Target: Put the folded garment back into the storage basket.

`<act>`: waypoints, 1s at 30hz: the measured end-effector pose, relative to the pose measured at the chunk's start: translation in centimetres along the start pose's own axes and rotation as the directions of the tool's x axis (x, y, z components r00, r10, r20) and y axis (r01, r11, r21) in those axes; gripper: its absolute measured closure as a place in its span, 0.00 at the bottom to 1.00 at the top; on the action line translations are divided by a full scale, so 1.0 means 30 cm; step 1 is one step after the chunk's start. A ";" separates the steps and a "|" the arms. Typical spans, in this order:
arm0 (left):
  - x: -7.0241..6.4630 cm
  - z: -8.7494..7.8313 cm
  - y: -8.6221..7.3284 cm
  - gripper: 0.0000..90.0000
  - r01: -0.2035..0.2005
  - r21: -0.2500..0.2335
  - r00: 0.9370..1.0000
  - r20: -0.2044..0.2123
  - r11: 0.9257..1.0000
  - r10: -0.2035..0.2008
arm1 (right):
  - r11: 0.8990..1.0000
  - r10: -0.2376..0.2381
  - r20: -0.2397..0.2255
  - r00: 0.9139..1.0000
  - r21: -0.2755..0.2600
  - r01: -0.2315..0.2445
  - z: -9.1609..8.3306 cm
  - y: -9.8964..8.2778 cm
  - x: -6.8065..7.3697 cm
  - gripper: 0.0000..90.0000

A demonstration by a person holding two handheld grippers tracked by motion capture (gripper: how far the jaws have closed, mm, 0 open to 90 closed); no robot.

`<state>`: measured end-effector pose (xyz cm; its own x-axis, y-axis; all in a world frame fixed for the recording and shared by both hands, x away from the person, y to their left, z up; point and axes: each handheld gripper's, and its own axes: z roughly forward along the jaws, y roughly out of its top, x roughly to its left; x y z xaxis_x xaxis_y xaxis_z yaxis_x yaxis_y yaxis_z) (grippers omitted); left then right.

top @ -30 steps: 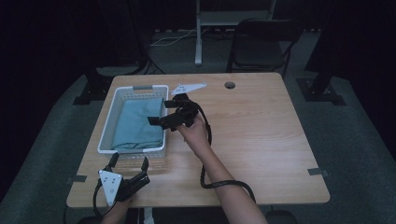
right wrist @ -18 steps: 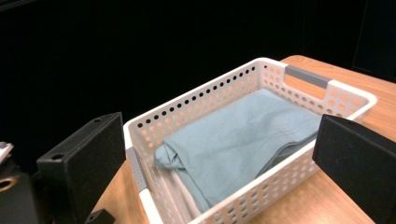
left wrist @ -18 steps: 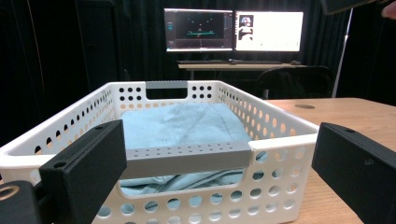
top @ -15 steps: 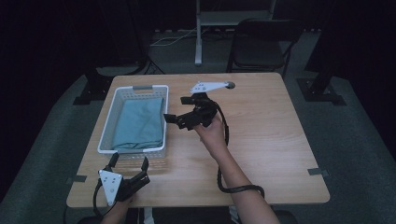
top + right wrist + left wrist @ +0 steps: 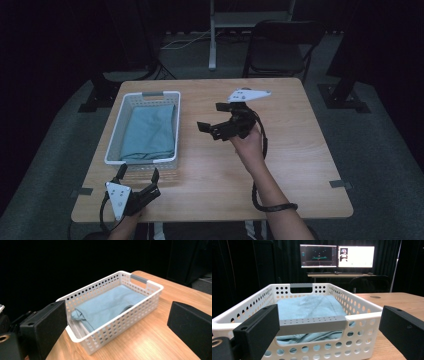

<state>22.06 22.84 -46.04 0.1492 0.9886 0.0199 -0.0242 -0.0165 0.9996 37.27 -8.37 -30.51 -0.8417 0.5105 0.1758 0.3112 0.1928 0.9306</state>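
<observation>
My right gripper (image 5: 216, 119) hangs mid-desk, fingers spread and empty; the left gripper (image 5: 138, 173), also spread, faces the basket (image 5: 113, 140) holding the folded cloth (image 5: 150, 132) near the desk's left edge. Nudging it could push the basket off.

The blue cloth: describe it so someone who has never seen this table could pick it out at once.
On the wooden table, look to the left half for the white perforated basket with grey handles. The blue cloth lies folded flat inside it, covering most of its floor. It is the one soft, pale blue thing among hard white, black and wood surfaces.
</observation>
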 end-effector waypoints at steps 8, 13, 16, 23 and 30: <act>0.000 0.000 0.000 0.05 0.001 -0.003 1.000 -0.001 1.000 -0.001 | 0.999 0.004 0.060 0.998 -0.041 -0.002 -0.109 -0.020 -0.020 0.03; 0.000 0.000 0.000 0.05 0.001 -0.003 1.000 -0.001 1.000 -0.001 | 0.998 0.008 0.110 0.994 -0.069 0.000 -0.180 -0.042 -0.033 0.03; 0.000 0.000 0.000 0.05 0.001 -0.003 1.000 -0.002 1.000 -0.001 | 0.997 0.012 0.134 0.991 -0.083 -0.001 -0.221 -0.062 -0.039 0.04; 0.000 0.000 0.000 0.05 -0.001 0.000 1.000 -0.005 1.000 0.001 | 0.996 0.025 0.204 0.979 -0.092 -0.006 -0.315 -0.116 -0.057 0.04; -0.001 0.001 0.000 0.05 -0.001 0.000 1.000 -0.010 1.000 0.001 | 0.991 0.054 0.255 0.965 -0.133 -0.020 -0.390 -0.164 -0.065 0.04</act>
<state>22.07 22.81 -46.03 0.1393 0.9900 0.0207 -0.0239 -0.0175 0.9996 32.23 -20.11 -31.66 -0.6832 0.7170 0.1381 0.2666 0.0689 0.9613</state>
